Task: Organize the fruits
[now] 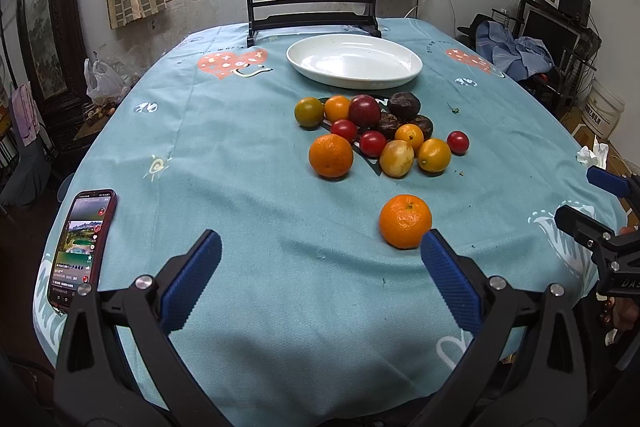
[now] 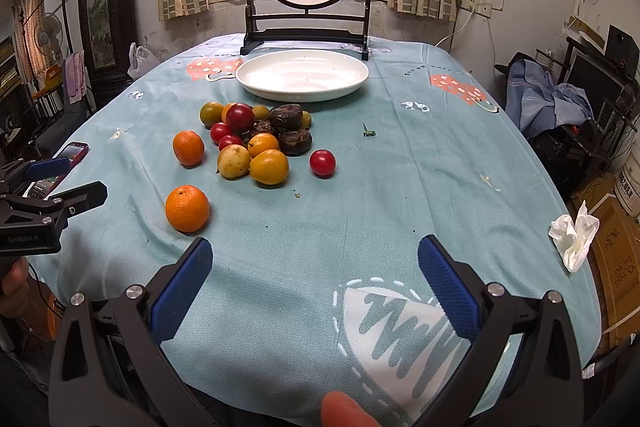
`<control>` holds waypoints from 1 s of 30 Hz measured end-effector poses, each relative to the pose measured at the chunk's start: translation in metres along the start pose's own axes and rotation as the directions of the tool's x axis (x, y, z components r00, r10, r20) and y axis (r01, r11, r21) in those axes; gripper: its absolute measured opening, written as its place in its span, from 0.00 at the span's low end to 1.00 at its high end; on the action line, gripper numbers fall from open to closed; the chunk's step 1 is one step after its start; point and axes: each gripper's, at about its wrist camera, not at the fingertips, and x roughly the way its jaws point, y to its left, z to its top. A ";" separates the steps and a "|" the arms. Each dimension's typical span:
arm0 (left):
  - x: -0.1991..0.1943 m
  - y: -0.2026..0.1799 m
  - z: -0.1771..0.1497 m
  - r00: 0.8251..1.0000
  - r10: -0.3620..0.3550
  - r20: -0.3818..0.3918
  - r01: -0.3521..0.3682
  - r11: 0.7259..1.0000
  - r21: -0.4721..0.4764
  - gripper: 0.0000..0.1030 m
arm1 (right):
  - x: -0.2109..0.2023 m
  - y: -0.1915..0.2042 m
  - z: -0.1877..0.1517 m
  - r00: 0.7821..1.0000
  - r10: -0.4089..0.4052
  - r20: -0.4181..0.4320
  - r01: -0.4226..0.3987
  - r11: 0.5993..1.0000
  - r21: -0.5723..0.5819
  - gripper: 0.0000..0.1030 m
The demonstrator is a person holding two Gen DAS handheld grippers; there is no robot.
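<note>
— Blue-padded left gripper and right gripper both spread wide, holding nothing; lone mandarin touches my left claw's right pad.

— Risk?

— Nudging it, I'd guess it rolls. Fruit pile mid-frame; white plate above, bare.

Orange mandarin and white plate on a teal tablecloth printed with coral hearts.
</note>
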 end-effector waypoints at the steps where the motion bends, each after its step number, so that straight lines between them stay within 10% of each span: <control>1: 0.000 0.000 0.000 1.000 0.001 -0.001 -0.001 1.000 0.000 0.98 | 0.000 0.000 0.000 1.000 0.001 0.000 -0.001 1.000 0.000 0.99; 30: 0.002 0.000 -0.004 1.000 -0.010 -0.002 0.010 1.000 0.012 0.98 | 0.002 0.001 0.000 1.000 0.007 -0.003 -0.007 1.000 0.002 0.99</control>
